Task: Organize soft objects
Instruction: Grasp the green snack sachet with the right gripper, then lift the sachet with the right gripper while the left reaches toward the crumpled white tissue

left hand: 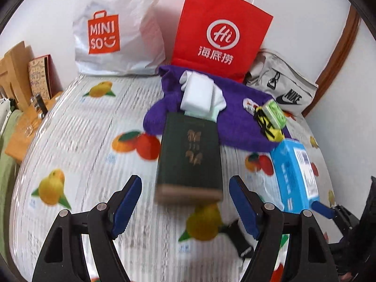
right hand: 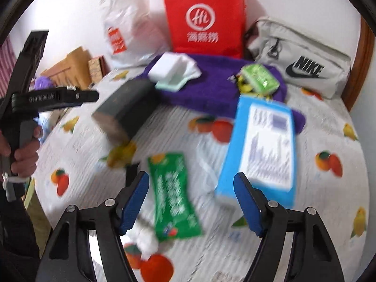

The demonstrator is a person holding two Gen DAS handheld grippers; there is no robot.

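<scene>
A purple towel (left hand: pixel 237 108) lies at the back of the fruit-print bed (left hand: pixel 77 127), with white folded cloths (left hand: pixel 199 94) and a small green pack (left hand: pixel 273 114) on it. A dark green book (left hand: pixel 190 157) lies in front of my open, empty left gripper (left hand: pixel 185 202). In the right wrist view my right gripper (right hand: pixel 191 199) is open and empty above a green soft packet (right hand: pixel 174 195), with a blue box (right hand: pixel 263 150) just right of it. The towel (right hand: pixel 211 87), cloths (right hand: pixel 174 70) and book (right hand: pixel 127 108) lie beyond. The left gripper's body (right hand: pixel 56 98) shows at left.
A white MINISO bag (left hand: pixel 117 28), a red paper bag (left hand: pixel 218 30) and a grey Nike pouch (left hand: pixel 282 87) stand against the wall behind the towel. The blue box (left hand: pixel 296 171) lies right of the book. A wooden bedside stand (left hand: pixel 23 98) is at left.
</scene>
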